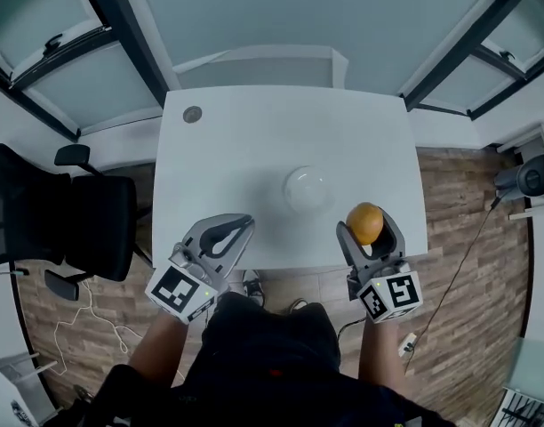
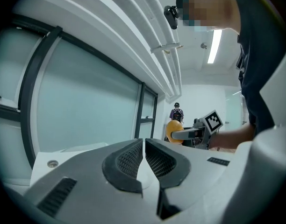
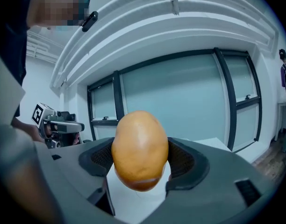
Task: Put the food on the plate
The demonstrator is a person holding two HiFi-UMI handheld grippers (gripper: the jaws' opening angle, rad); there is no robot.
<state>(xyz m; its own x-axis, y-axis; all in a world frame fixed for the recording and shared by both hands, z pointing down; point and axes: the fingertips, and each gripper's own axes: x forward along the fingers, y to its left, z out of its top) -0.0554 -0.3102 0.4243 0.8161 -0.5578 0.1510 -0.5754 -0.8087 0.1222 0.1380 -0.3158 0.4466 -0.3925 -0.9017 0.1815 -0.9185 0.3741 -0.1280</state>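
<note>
1. Head view: the right tongs [image 1: 368, 228] are closed on the food [image 1: 364, 221], one orange-yellow oval lump, above the near right edge of the desk [image 1: 254, 140].
2. Right gripper view: both pads press the food's flanks. Its long axis stands upright there, crosswise to the line of grip, and it sticks out above and below the pads.
3. Key relation: the plate [image 1: 306, 188] lies forward and left of the held food, near the middle of the desk and apart from it. The plate is pale on a white top, so its rim is hard to trace; it looks like a shallow round dish with nothing on it.
4. The left tongs [image 1: 245, 224] are closed with nothing between them, as the left gripper view confirms. They sit at the near left edge of the desk, with the plate forward and to their right.
5. Both tongs are about equally near the plate, but only the right carries anything, so the coming move is likely its own: forward, left, then down.
6. Count: food 1, plate 1, tongs 2, desk 1. One chair [image 1: 76, 221] stands left of the desk.
</note>
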